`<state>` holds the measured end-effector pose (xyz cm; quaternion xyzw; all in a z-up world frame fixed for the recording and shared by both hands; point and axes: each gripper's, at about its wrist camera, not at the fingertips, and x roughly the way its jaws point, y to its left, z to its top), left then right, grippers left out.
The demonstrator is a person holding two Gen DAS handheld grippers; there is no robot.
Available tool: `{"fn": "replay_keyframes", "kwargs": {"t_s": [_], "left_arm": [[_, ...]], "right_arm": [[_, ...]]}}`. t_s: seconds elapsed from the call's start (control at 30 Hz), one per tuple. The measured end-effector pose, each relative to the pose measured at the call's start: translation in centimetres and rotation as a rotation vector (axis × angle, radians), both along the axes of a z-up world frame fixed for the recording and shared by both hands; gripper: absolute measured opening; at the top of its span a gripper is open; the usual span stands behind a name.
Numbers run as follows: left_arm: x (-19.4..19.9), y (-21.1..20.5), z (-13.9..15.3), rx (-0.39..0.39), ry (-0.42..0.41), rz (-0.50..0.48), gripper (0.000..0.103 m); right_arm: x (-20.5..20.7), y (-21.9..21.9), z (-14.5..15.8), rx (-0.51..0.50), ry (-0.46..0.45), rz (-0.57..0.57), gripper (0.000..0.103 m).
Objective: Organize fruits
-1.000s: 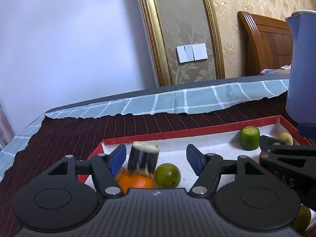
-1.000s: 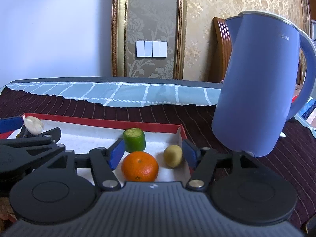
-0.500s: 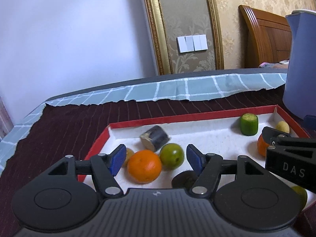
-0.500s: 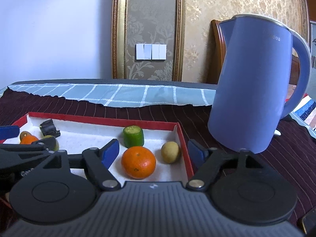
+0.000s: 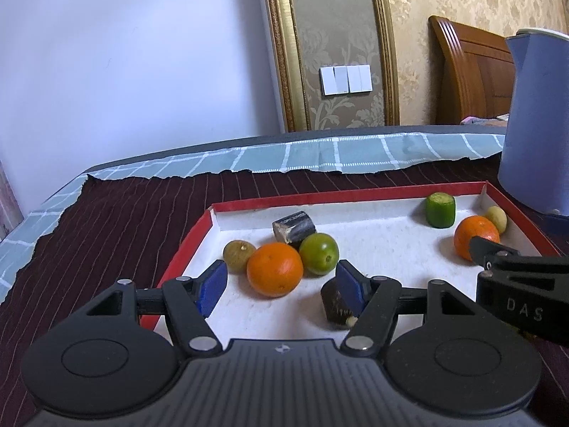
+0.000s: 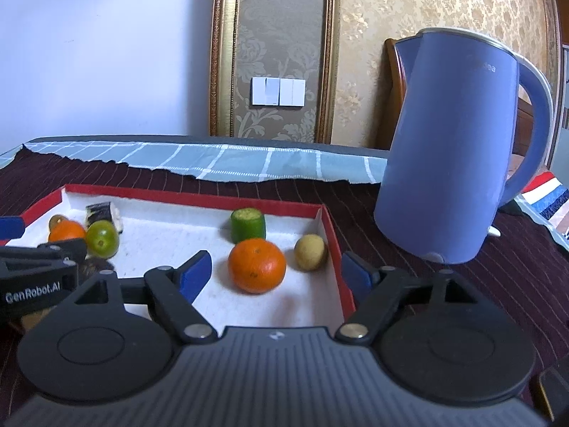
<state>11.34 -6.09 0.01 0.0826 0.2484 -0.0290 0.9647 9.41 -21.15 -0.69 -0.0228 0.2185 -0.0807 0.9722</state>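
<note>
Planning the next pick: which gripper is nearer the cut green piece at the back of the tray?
Right. The right gripper faces the cut green piece just past an orange; the left gripper sits across the tray.

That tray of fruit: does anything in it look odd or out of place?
Yes. Among the whole round fruits in the tray, a dark cut stalk piece lies tipped on its side against the green fruit. Another dark chunk lies nearer. Nothing looks spilled.
</note>
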Motion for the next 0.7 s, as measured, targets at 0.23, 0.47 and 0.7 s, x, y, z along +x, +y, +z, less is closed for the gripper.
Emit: {"fn": "replay_keyframes", "kwargs": {"t_s": [0.23, 0.47, 0.7], "left_arm": [[-1.5, 1.1, -0.2, -0.023, 0.003, -0.001, 0.076], [-2.6, 2.3, -0.4, -0.064, 0.023, 0.004, 0.076], [-3.9, 3.4, -0.8, -0.082, 0.028, 0.023, 0.081]], "right_arm": [[-1.7, 0.2, -0.1, -0.029, -0.028, -0.017, 0.091], [-3.0, 0.1, -0.2, -0.004, -0.031, -0.007, 0.103], [-4.2, -0.1, -0.3, 0.044, -0.019, 0.0, 0.103]]}}
